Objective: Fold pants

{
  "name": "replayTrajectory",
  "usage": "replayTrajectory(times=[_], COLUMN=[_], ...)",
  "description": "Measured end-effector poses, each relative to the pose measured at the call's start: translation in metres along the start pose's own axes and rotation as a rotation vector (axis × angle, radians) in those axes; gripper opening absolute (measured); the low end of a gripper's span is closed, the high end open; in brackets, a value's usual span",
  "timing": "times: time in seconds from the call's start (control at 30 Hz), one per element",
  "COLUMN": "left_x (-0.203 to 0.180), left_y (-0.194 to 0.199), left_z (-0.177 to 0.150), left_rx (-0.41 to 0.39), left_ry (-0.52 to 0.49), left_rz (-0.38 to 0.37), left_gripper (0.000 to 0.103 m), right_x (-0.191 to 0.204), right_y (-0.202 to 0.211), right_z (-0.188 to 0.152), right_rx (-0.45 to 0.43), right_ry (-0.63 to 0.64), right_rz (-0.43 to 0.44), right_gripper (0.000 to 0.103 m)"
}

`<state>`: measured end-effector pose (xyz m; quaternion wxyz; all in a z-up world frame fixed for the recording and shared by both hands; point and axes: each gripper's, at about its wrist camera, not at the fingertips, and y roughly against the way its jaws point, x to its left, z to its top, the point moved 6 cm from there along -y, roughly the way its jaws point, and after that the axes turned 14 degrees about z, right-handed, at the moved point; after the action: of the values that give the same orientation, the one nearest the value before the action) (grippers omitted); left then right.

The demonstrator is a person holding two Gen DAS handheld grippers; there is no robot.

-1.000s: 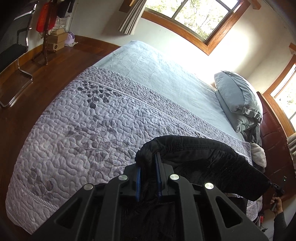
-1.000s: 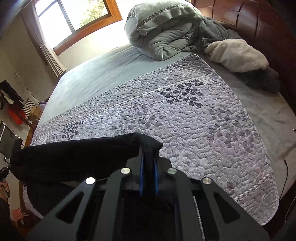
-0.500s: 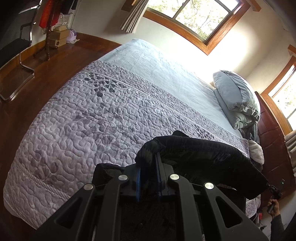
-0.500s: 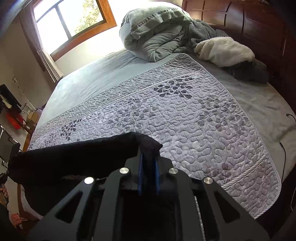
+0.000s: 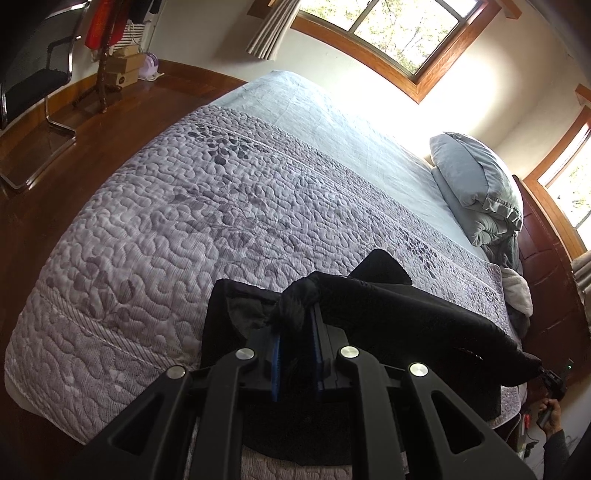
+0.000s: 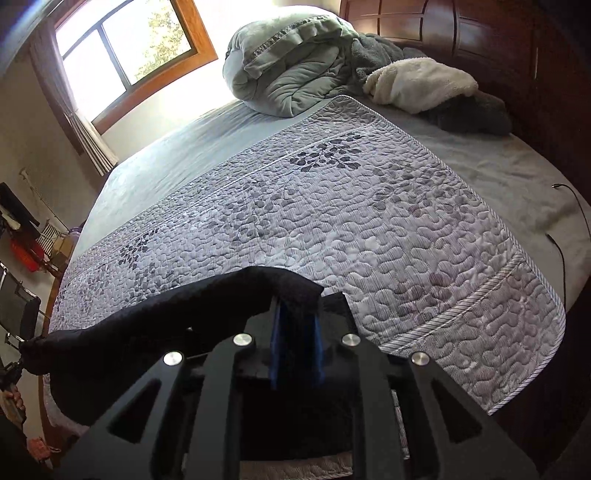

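Black pants (image 5: 406, 317) hang stretched between my two grippers above the near edge of the bed. My left gripper (image 5: 295, 314) is shut on one end of their upper edge. My right gripper (image 6: 295, 306) is shut on the other end of the pants (image 6: 147, 321). The lower part of the pants lies on the grey quilted bedspread (image 5: 184, 221), also in the right wrist view (image 6: 369, 221). In the left wrist view the right gripper (image 5: 554, 380) shows far right, held in a hand.
A folded grey duvet (image 6: 291, 70) and a white fleece blanket (image 6: 421, 85) lie at the dark wood headboard (image 6: 480, 29). A cable (image 6: 565, 236) lies on the bed's right side. A chair (image 5: 33, 103) and boxes (image 5: 125, 66) stand on the wood floor.
Both grippers have come down and forward over the bed with the pants. The lower part of the pants now rests on the bedspread.
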<state>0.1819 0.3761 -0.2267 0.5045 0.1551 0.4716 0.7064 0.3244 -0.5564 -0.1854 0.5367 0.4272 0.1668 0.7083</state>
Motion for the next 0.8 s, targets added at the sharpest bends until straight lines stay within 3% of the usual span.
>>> replayTrajectory(times=[0.53, 0.8], left_x=[0.018, 0.027], left_y=[-0.015, -0.020], left_z=[-0.067, -0.091], left_rx=[0.063, 0.081], left_ry=[-0.097, -0.155], left_rz=[0.073, 0.155], left_gripper=[0.020, 0.025], right_x=[0.005, 0.001], right_y=[0.010, 0.010], right_z=[-0.074, -0.085], right_rx=[0.009, 0.008], right_ry=[-0.004, -0.029], right_rz=[-0.027, -0.029], right_gripper=[0.020, 0.022])
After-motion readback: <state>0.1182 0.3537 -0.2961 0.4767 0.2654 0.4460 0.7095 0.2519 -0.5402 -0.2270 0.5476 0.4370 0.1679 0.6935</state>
